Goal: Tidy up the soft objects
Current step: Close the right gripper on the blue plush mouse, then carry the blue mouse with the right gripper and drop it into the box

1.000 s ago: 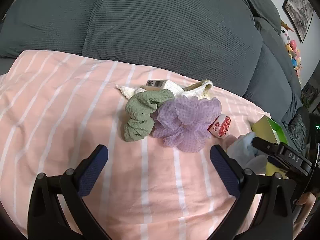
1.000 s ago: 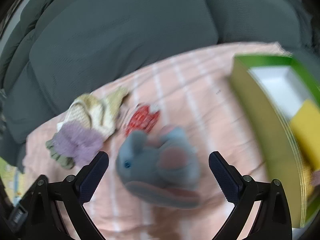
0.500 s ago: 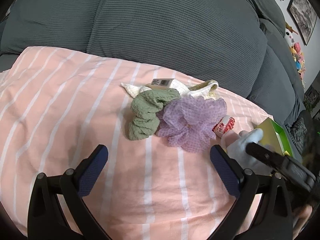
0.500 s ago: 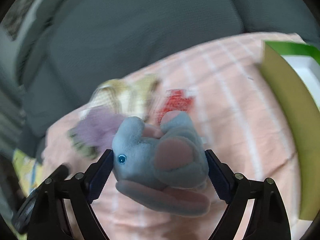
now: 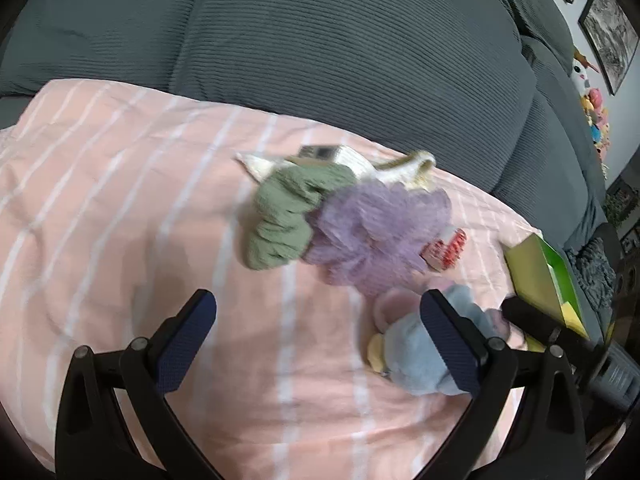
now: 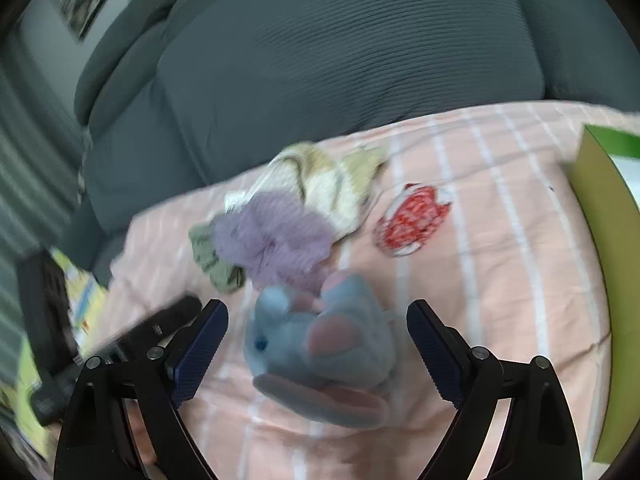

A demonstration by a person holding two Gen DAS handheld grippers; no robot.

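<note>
A blue plush mouse with pink ears [image 6: 320,356] lies on the pink striped sheet [image 6: 500,280], between the open fingers of my right gripper [image 6: 318,354] without touching them. It also shows in the left wrist view [image 5: 416,348], partly behind my left gripper's right finger. My left gripper [image 5: 320,344] is open and empty over the sheet [image 5: 120,220]. Beyond lie a purple mesh scrunchie [image 5: 376,228], a green scrunchie [image 5: 288,216], a cream knit cloth [image 5: 392,168] and a red-and-white soft item [image 5: 446,250].
A green box [image 6: 608,280] with white inside stands at the right edge; it also shows in the left wrist view [image 5: 540,276]. Dark grey sofa cushions [image 5: 320,48] rise behind the sheet. Colourful toys [image 5: 596,120] sit far right on the sofa.
My right gripper closed around the plush mouse half a second ago and has opened again; the mouse now lies further left on the sheet, nearer the scrunchies. The left gripper barely moved.
</note>
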